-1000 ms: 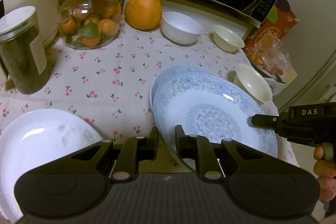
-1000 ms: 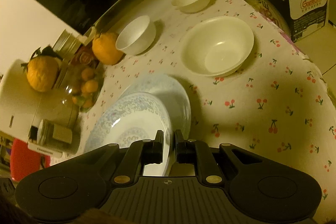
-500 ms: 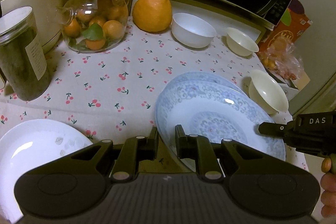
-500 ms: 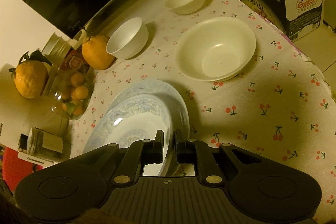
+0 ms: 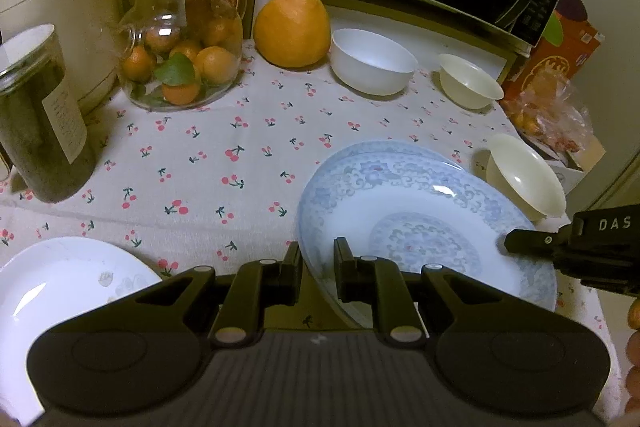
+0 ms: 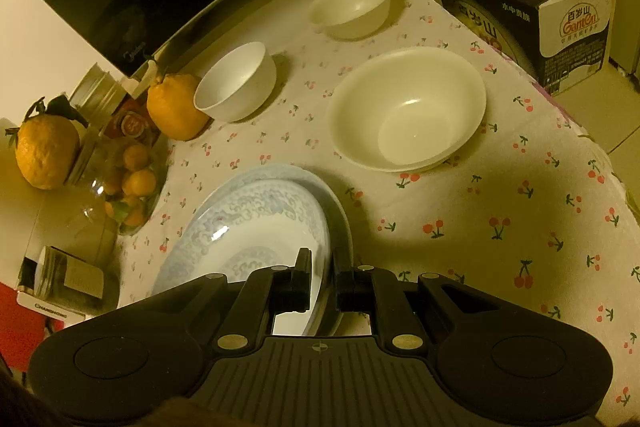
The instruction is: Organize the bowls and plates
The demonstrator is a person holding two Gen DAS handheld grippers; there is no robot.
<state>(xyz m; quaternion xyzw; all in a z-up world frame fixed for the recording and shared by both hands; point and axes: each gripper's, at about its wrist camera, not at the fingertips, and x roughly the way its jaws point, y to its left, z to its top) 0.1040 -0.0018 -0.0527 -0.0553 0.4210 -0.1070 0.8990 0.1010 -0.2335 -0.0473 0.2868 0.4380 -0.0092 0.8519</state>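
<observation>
At lower centre of each wrist view, the left gripper [image 5: 316, 277] and right gripper [image 6: 323, 277] have their jaws nearly closed, pinching opposite rims of the blue-patterned plate [image 5: 424, 223] held over a second patterned plate [image 5: 384, 149] on the cherry-print surface [image 5: 224, 163].

White plate [image 5: 60, 287] cut off at left edge; lower patterned plate [image 5: 384, 149] mostly covered.

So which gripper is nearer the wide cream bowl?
Right. The right gripper clamps the blue plate rim on the side facing the wide cream bowl; the left gripper clamps the opposite rim.
</observation>
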